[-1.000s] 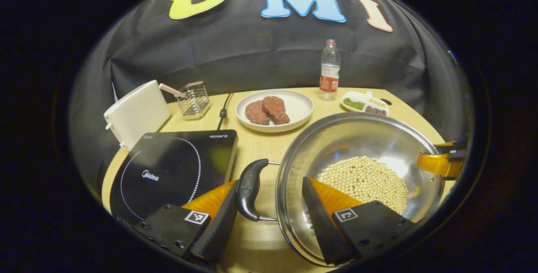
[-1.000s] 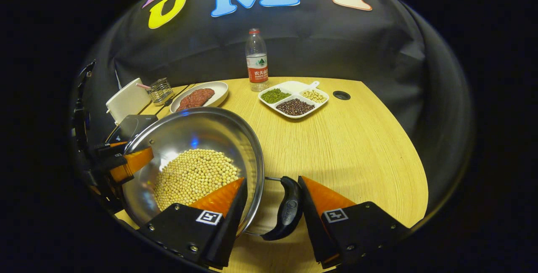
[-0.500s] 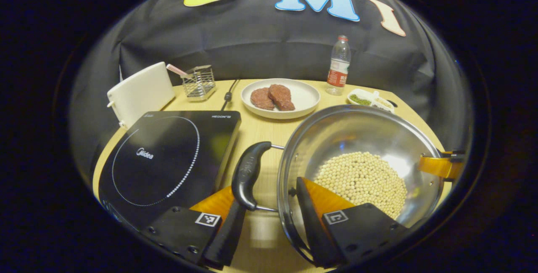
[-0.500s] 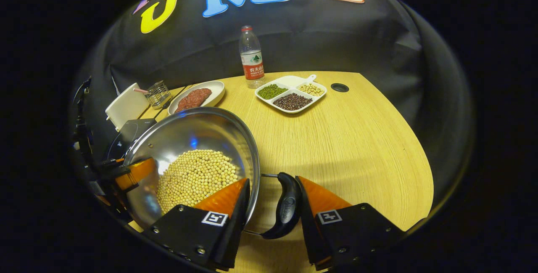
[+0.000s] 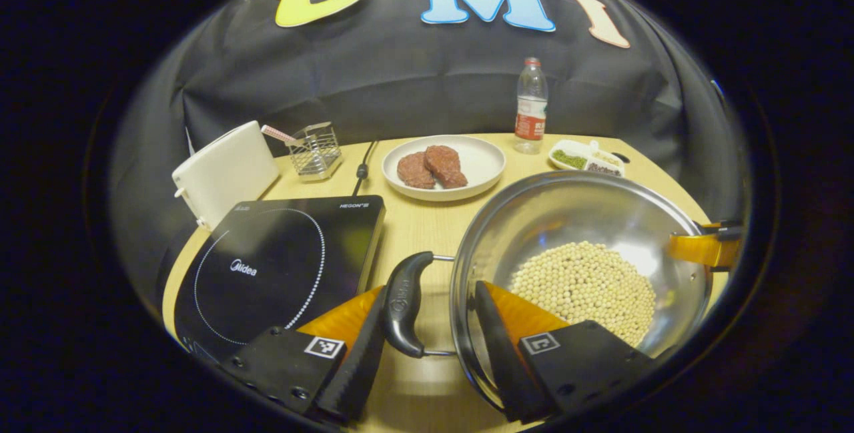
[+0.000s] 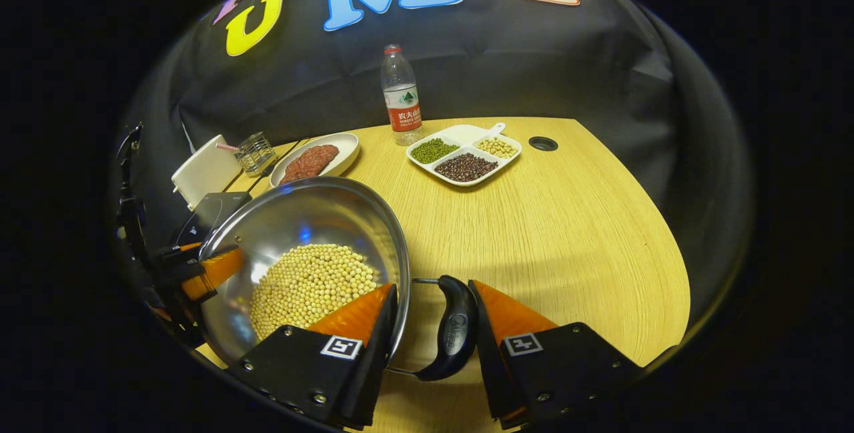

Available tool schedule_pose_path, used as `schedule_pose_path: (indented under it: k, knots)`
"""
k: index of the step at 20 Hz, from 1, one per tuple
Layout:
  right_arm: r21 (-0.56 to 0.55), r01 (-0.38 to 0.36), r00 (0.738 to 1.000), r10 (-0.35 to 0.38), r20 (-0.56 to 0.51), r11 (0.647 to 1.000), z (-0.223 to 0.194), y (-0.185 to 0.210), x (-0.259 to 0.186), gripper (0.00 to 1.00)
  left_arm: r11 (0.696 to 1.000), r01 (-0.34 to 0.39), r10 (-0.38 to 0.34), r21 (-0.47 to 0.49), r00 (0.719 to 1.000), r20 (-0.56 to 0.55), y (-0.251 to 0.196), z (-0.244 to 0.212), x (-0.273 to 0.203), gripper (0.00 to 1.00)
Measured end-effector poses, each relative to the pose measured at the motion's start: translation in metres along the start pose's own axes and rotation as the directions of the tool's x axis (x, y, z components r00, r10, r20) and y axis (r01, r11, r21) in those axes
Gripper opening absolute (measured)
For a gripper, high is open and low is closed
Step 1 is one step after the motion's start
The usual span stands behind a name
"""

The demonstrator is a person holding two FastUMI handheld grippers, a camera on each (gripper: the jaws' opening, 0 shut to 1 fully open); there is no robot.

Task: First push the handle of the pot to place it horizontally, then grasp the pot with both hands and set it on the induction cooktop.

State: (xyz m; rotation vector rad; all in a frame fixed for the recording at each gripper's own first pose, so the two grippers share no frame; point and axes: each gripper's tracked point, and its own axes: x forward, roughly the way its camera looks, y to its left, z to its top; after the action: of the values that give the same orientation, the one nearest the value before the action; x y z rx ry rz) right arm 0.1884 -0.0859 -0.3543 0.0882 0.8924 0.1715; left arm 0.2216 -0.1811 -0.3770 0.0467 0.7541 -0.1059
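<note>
In the left gripper view, going from left to right, one white box (image 5: 225, 171) stands at the far left edge of the counter (image 5: 413, 223), with one wire basket (image 5: 315, 150) holding a pink stick just beside it. In front of the box lies one black induction cooktop (image 5: 277, 265), flat and bare. One black cable (image 5: 363, 165) runs back from the cooktop toward the wall. Next comes one white plate (image 5: 480, 159) carrying two pieces of meat (image 5: 430, 167), then one water bottle (image 5: 531, 106) upright near the wall, and one white divided dish (image 5: 586, 156) with three compartments of beans. The one steel pot (image 5: 567, 216) sits to the right of the cooktop, not on it, and holds a heap of pale soybeans (image 5: 584, 286). The pot has two black handles. The left gripper (image 5: 427, 326) has its jaws around the near one, the left handle (image 5: 402, 303): one finger is outside against the handle, the other inside the pot wall, and whether both press I cannot tell. In the right gripper view the right gripper (image 6: 430, 329) straddles the pot rim in the same way, one finger inside over the soybeans, the other touching the outer side of the right handle (image 6: 454, 328); the jaws stand fairly narrow, but a firm grip cannot be told. At the far side of the pot in that view an orange finger of the other gripper shows.
</note>
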Motion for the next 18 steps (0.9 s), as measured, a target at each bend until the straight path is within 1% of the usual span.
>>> schedule_pose_path:
  k: [1,2,3,4,5,8,9,10,13,14,15,16,18]
  knots:
    - [-0.008,0.002,1.0,-0.002,-0.002,1.0,0.0,0.0,0.0,0.63,1.0,0.0,0.0,-0.003,1.0,-0.002,0.0,0.0,-0.003,0.8]
    - [-0.012,0.005,1.0,-0.005,-0.005,1.0,0.0,-0.001,-0.001,0.63,1.0,0.002,-0.002,-0.008,1.0,0.0,0.0,0.0,-0.003,0.78]
    - [-0.013,0.006,1.0,-0.006,-0.009,1.0,0.0,-0.001,-0.001,0.56,1.0,0.004,-0.004,-0.013,1.0,0.0,-0.001,0.001,-0.002,0.77]
    - [-0.02,0.009,1.0,-0.009,-0.008,1.0,0.0,0.0,-0.002,0.58,1.0,0.007,-0.007,-0.008,1.0,0.001,-0.002,0.001,-0.002,0.78]
    - [-0.03,0.014,1.0,-0.014,-0.01,0.999,-0.001,-0.001,-0.002,0.58,1.0,0.006,-0.006,0.002,1.0,0.001,-0.002,0.003,-0.005,0.7]
    - [-0.033,0.032,0.999,-0.033,-0.013,0.999,-0.002,-0.005,-0.006,0.58,1.0,0.003,-0.003,0.022,1.0,0.028,-0.005,0.011,-0.008,0.7]
    - [-0.03,0.038,0.999,-0.039,-0.01,0.999,0.0,-0.006,-0.008,0.59,1.0,0.006,-0.007,0.026,0.999,0.033,-0.007,0.014,-0.01,0.77]
    - [-0.026,0.042,0.999,-0.042,-0.009,0.999,0.0,-0.006,-0.011,0.58,1.0,0.009,-0.01,0.024,0.999,0.033,-0.007,0.014,-0.012,0.74]
    - [-0.042,0.052,0.999,-0.053,-0.012,0.998,0.004,-0.005,-0.022,0.58,1.0,0.017,-0.017,0.015,0.999,0.033,-0.007,0.016,-0.02,0.74]
    - [-0.047,0.056,0.998,-0.056,-0.003,0.997,0.009,-0.004,-0.026,0.58,1.0,0.019,-0.019,0.008,0.999,0.035,-0.007,0.016,-0.024,0.7]
    - [-0.054,0.059,0.998,-0.058,0.008,0.997,0.013,-0.002,-0.031,0.58,1.0,0.022,-0.022,0.0,0.999,0.042,-0.005,0.017,-0.028,0.7]
    - [-0.061,0.061,0.998,-0.06,0.015,0.996,0.016,0.001,-0.036,0.58,1.0,0.024,-0.024,-0.005,0.999,0.047,-0.002,0.019,-0.031,0.74]
    - [-0.071,0.068,0.998,-0.066,0.023,0.995,0.02,0.008,-0.043,0.58,1.0,0.026,-0.025,-0.011,0.998,0.063,0.005,0.024,-0.038,0.74]
